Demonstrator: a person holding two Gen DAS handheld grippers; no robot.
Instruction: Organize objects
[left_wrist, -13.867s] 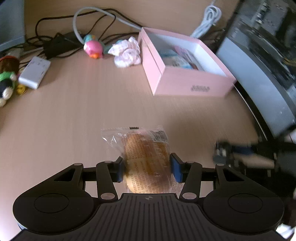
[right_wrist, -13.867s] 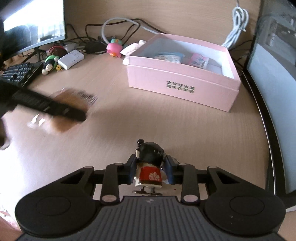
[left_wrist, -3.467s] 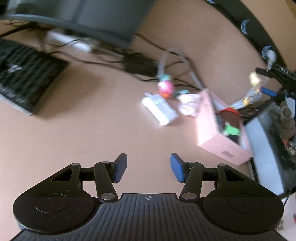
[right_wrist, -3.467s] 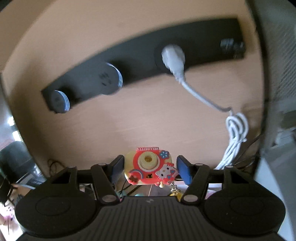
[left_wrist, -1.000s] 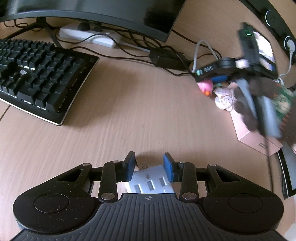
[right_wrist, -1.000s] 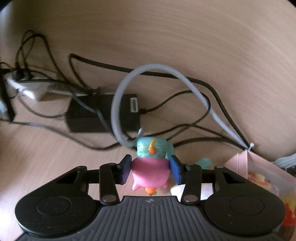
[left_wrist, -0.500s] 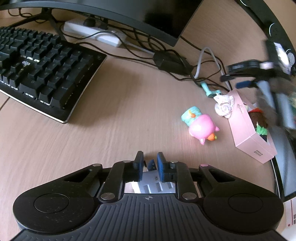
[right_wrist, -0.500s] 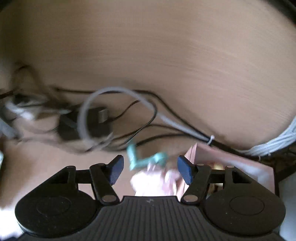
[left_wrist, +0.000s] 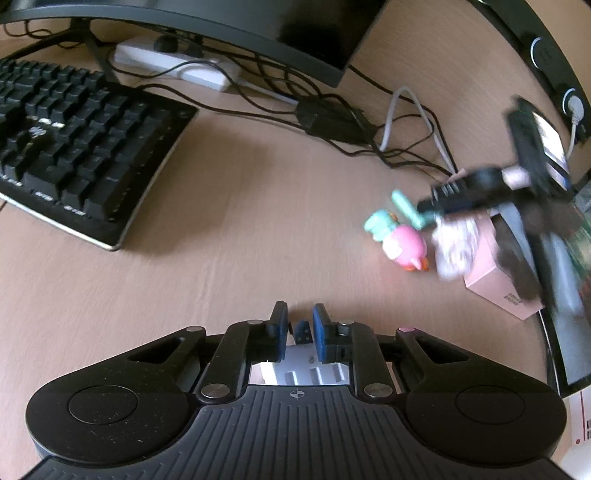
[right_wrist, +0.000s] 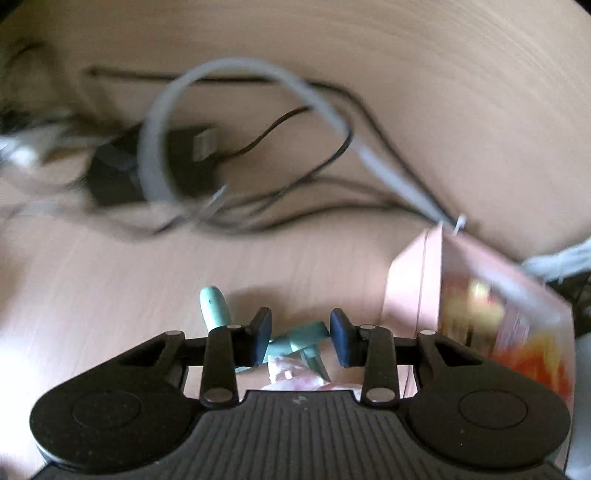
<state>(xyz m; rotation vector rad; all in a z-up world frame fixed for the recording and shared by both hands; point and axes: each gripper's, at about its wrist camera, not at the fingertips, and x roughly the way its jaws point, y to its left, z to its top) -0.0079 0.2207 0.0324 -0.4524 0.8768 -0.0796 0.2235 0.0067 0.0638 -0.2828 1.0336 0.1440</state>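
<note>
My left gripper (left_wrist: 299, 330) is shut on a white hub (left_wrist: 299, 373) low over the desk, a small dark plug end showing between the pads. A pink bird toy (left_wrist: 404, 247) with a teal hat lies on the desk to the right. Beyond it my right gripper (left_wrist: 436, 199), blurred, hangs over a teal piece (left_wrist: 406, 206) and a crumpled wrapper (left_wrist: 452, 243) beside the pink box (left_wrist: 495, 273). In the right wrist view the right gripper (right_wrist: 300, 341) has its jaws closing, with the teal piece (right_wrist: 299, 341) and the wrapper (right_wrist: 295, 373) between them; the pads do not visibly press.
A black keyboard (left_wrist: 74, 147), a monitor (left_wrist: 221, 29) and a white power strip (left_wrist: 173, 66) fill the back left. A black adapter (right_wrist: 155, 173), a grey cable loop (right_wrist: 155, 122) and thin black wires lie behind the pink box (right_wrist: 410, 295). A dark case (left_wrist: 569, 302) stands at the right.
The right gripper let go of the pink bird, which now lies on the desk, and moved right to the teal piece by the box. The left gripper closed on the white hub.
</note>
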